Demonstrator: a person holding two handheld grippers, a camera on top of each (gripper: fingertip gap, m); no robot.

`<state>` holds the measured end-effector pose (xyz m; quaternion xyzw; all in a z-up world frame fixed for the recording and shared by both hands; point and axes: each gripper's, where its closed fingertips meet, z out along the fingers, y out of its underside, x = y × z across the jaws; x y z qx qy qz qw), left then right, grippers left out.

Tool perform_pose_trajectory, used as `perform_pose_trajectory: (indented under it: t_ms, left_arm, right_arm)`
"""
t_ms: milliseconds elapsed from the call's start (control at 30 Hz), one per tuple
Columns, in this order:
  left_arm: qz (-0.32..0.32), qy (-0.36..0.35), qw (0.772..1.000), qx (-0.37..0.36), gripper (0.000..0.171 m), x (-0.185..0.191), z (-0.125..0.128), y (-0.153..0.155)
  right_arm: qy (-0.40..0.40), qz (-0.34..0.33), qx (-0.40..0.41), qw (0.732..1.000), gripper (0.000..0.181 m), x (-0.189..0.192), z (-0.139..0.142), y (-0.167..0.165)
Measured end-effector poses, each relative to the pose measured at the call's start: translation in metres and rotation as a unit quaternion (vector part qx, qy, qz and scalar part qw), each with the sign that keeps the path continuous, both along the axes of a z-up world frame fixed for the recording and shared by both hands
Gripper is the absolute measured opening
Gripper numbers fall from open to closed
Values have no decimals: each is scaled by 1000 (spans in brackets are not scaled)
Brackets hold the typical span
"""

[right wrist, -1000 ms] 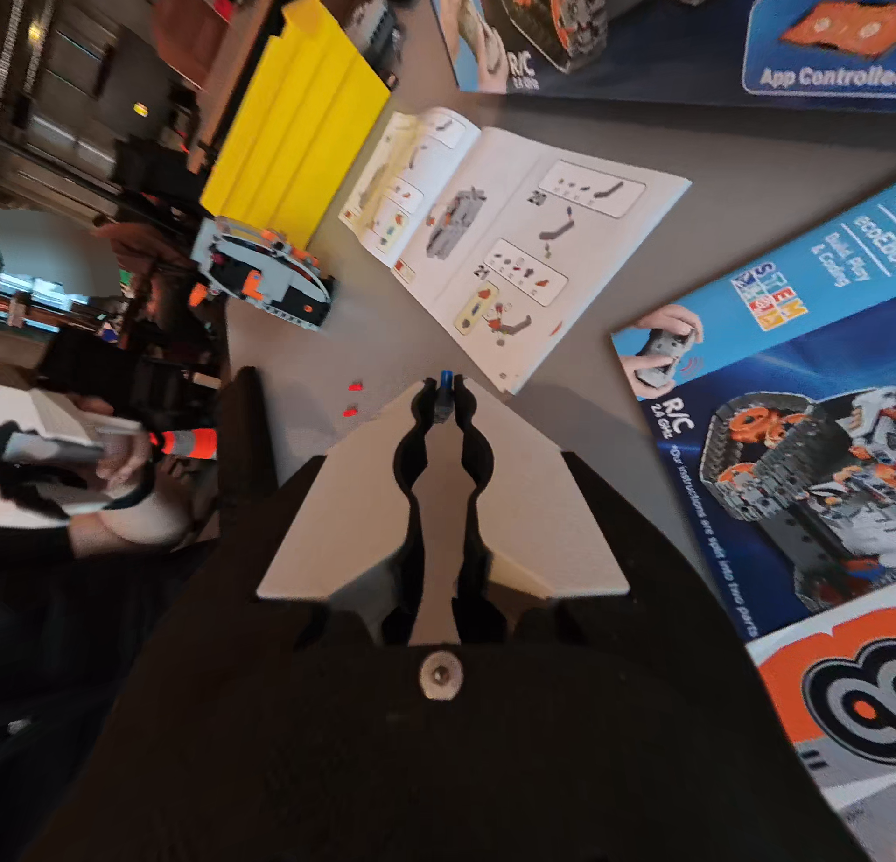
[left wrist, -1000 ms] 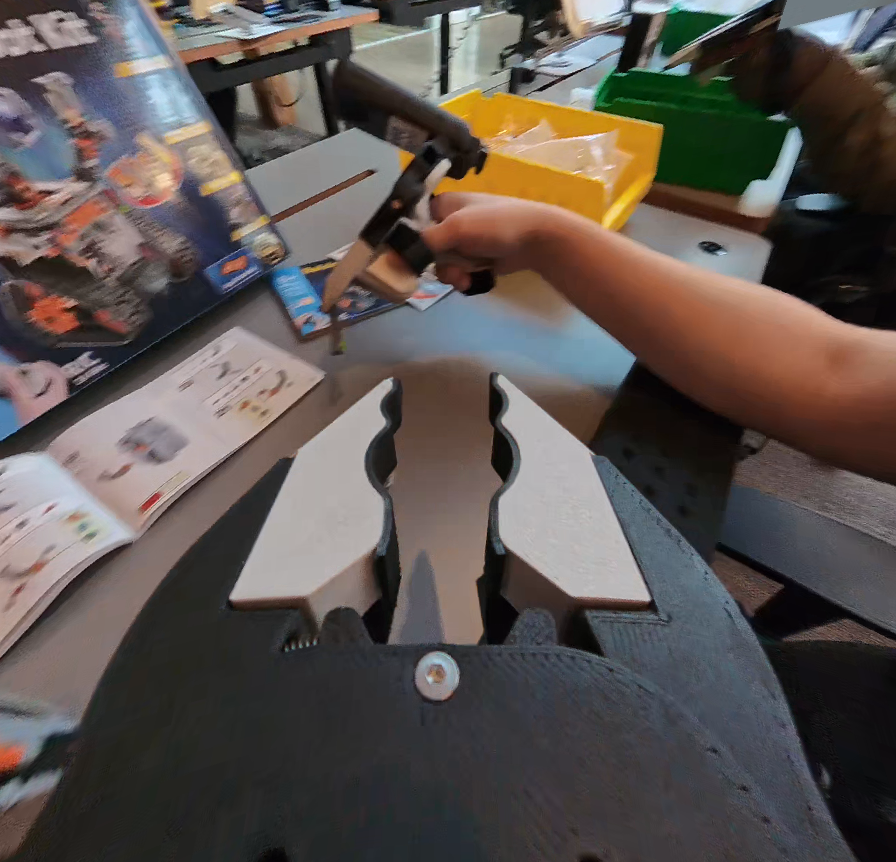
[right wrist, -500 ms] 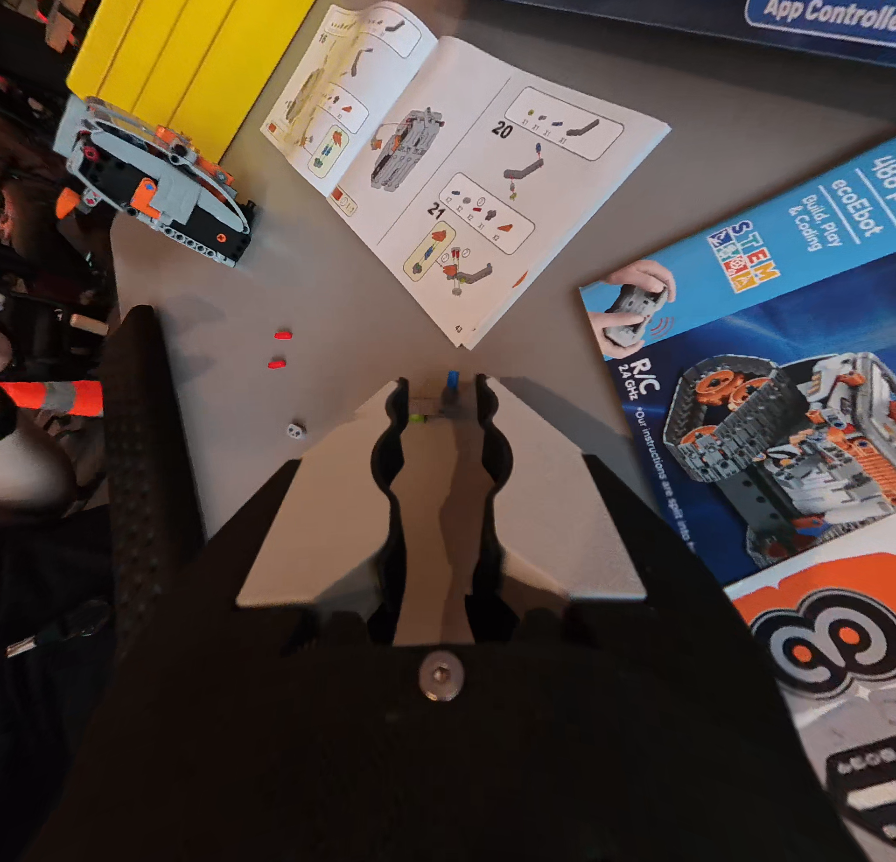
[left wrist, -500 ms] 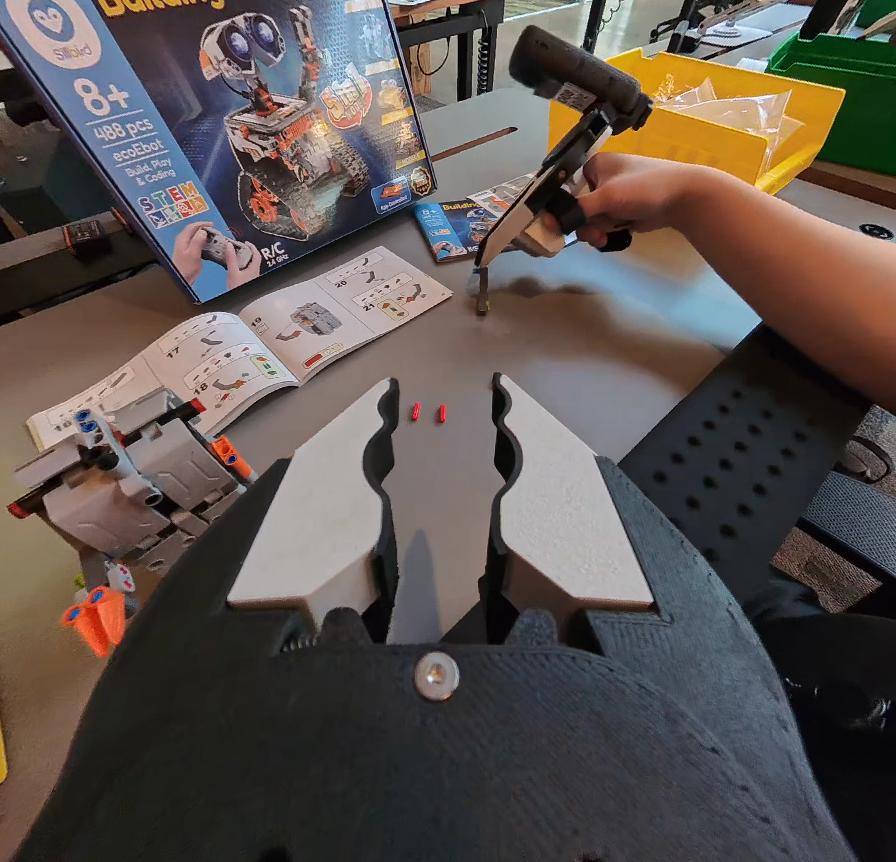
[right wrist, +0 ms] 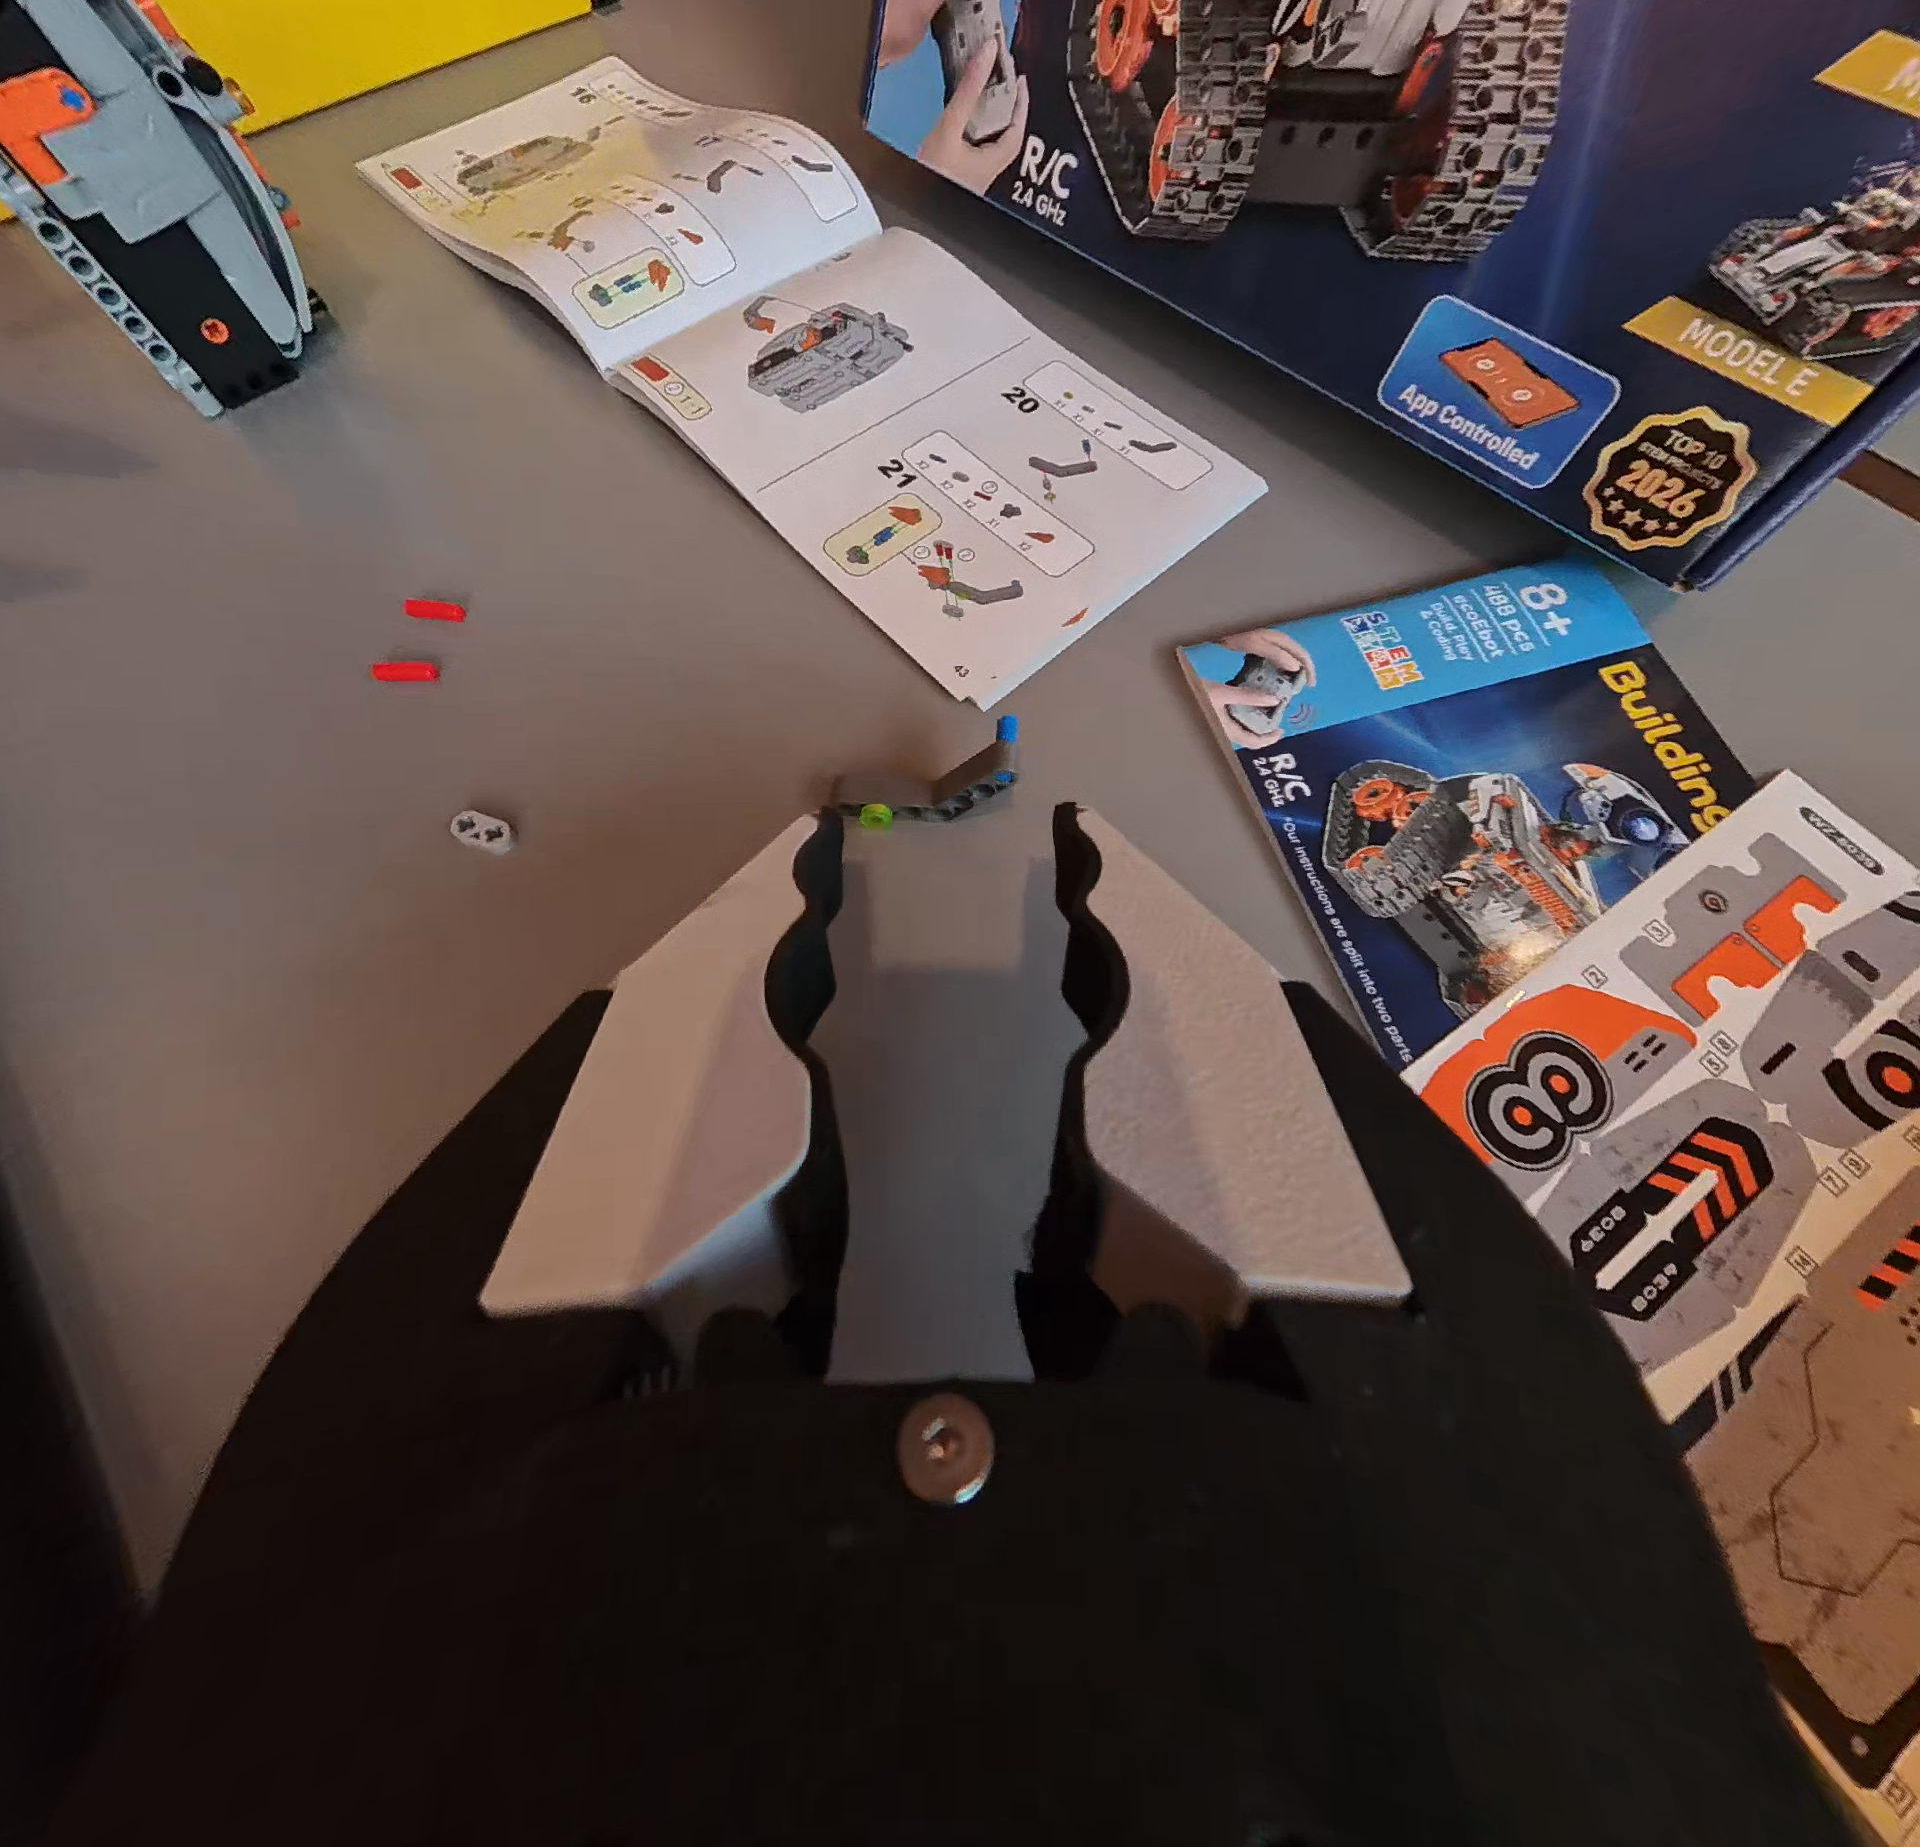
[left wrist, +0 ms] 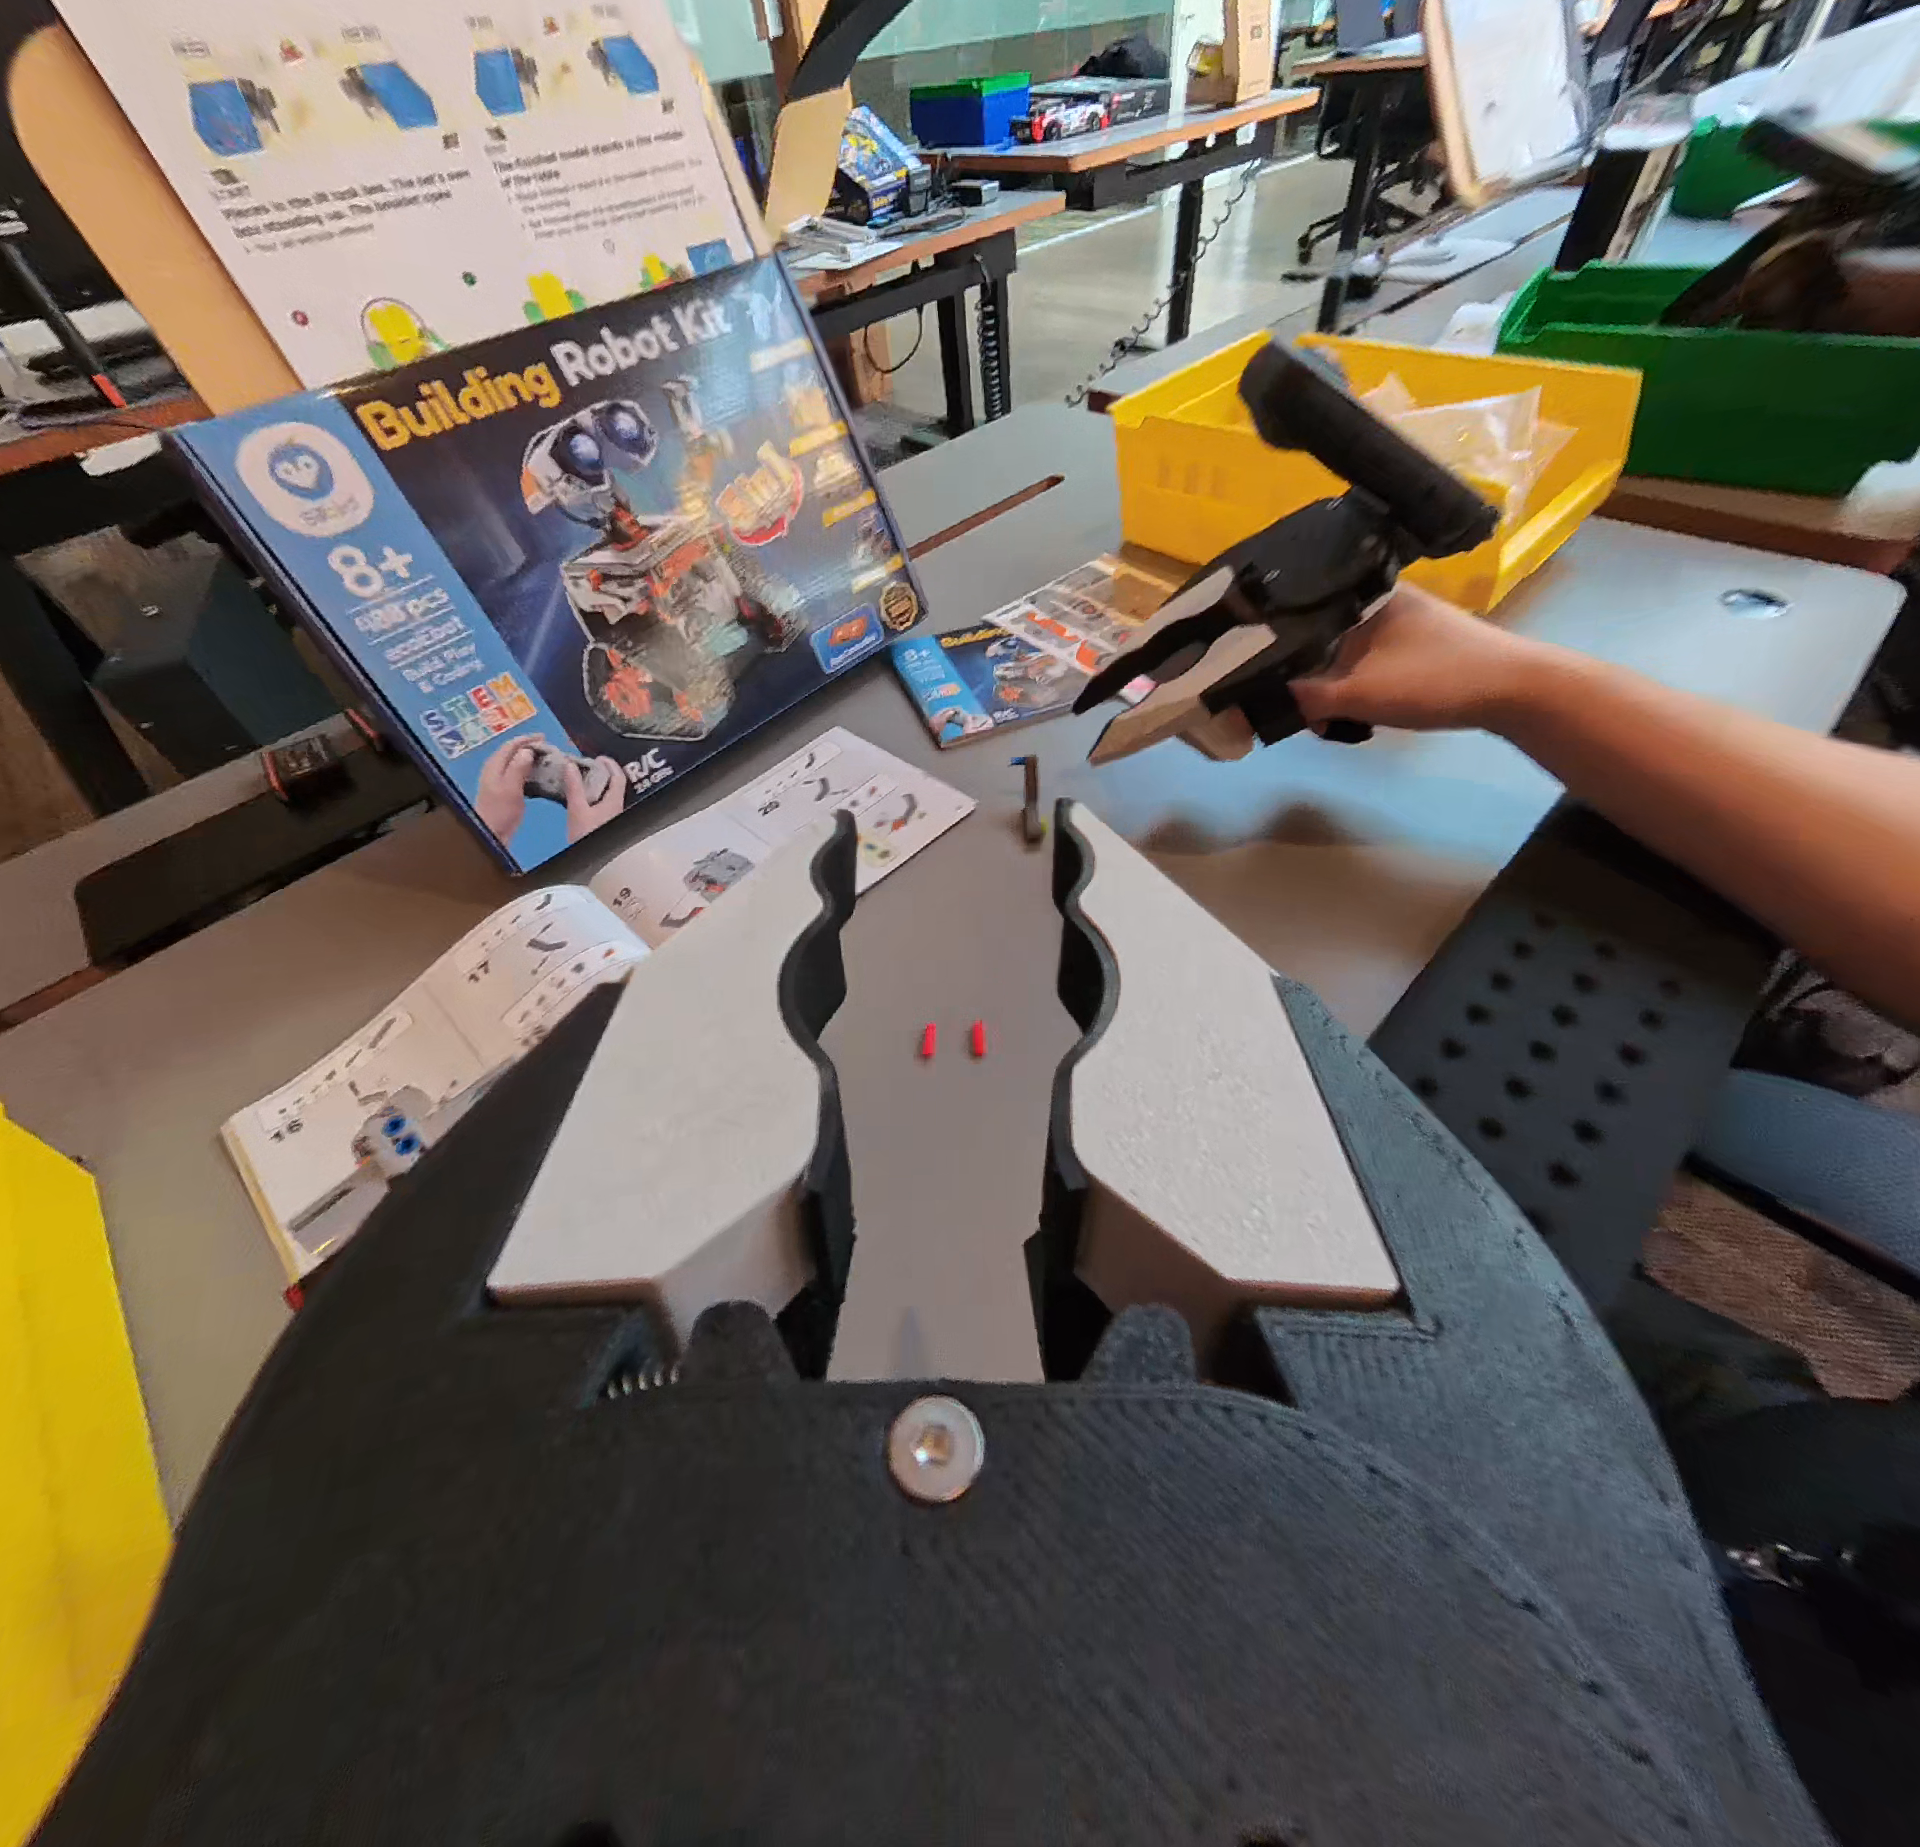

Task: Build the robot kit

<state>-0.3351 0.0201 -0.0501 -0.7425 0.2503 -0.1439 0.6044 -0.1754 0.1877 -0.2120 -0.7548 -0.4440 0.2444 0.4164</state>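
Observation:
My right gripper (right wrist: 940, 831) is open and empty. A grey bent beam (right wrist: 935, 795) with a blue pin and a green piece rests on the grey table (right wrist: 623, 758) just ahead of its fingertips, untouched. In the left wrist view the right gripper (left wrist: 1091, 729) hovers above and to the right of that beam (left wrist: 1031, 800). My left gripper (left wrist: 956, 821) is open and empty above the table. Two red pins (left wrist: 951, 1039) lie on the table below its fingers; they also show in the right wrist view (right wrist: 421, 639).
An open instruction booklet (right wrist: 831, 374), the blue kit box (right wrist: 1455, 187), a small blue booklet (right wrist: 1455, 810) and a sticker sheet (right wrist: 1714, 1122) lie around. A small grey connector (right wrist: 483, 831), a partly built model (right wrist: 135, 187) and yellow bins (left wrist: 1351, 467) are nearby. Left tips to right tips: about 30 cm. My left tips are about 25 cm from the small grey connector (right wrist: 483, 831), my right tips only 10 cm.
My right gripper opened, let go of the beam with the blue pin, left it on the table and pulled back. The left view swung and now looks higher over the table.

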Motion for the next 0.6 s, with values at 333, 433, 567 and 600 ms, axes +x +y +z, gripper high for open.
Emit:
perform_pose_trajectory:
  t_ms: [333, 433, 567, 600]
  left_arm:
    - [7, -66, 997, 26, 39, -1, 38, -13]
    - [31, -38, 999, 19, 43, -26, 38, -9]
    - [78, -35, 996, 24, 45, -69, 34, -8]
    - [89, -40, 995, 24, 45, -79, 30, -9]
  right_arm:
    - [143, 37, 81, 986, 52, -5, 62, -10]
    - [149, 30, 91, 984, 53, -2, 66, -8]
    - [152, 14, 83, 985, 54, 2, 64, -2]
    - [145, 18, 76, 986, 54, 1, 59, -2]
